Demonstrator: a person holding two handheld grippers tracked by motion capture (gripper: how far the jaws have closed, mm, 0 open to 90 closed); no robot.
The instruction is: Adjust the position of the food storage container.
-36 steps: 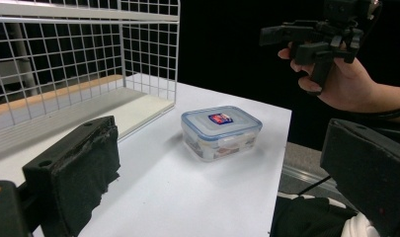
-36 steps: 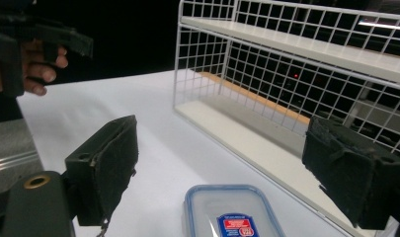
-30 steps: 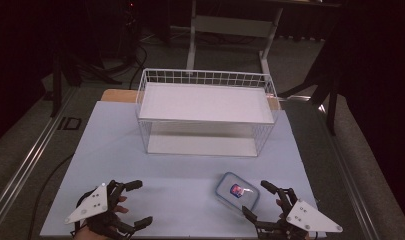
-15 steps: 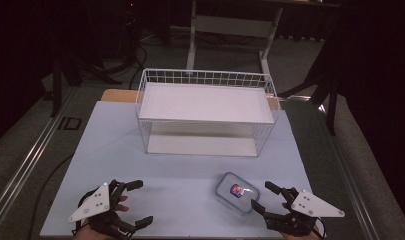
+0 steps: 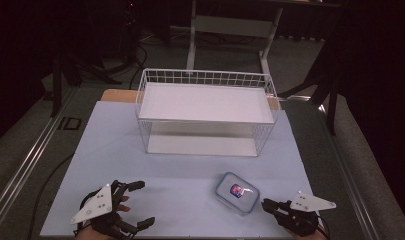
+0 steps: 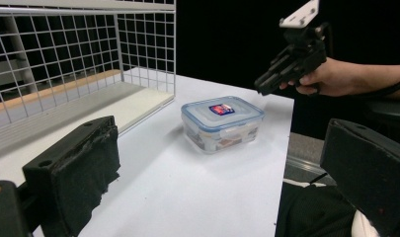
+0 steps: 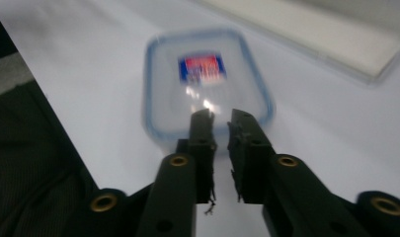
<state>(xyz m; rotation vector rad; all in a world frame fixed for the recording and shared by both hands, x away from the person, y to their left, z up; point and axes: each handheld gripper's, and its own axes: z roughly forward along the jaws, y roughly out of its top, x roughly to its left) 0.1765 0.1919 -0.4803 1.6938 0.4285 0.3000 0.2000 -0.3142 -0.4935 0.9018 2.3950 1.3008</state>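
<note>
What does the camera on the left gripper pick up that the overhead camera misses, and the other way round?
Left gripper view alone: brownish contents through the side wall of the clear plastic box, and the person's bare hand on the right gripper. High view alone: the whole wire basket, both grippers at once, with the left gripper open, and the floor beyond. Both: box, basket, white table.

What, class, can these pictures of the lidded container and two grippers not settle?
- Container contents: left gripper view, hazy through the clear wall.
- Lid label wording: right gripper view, motion blur; tiny in the high view.
- Right gripper touching the container: undecidable, blur.
</note>
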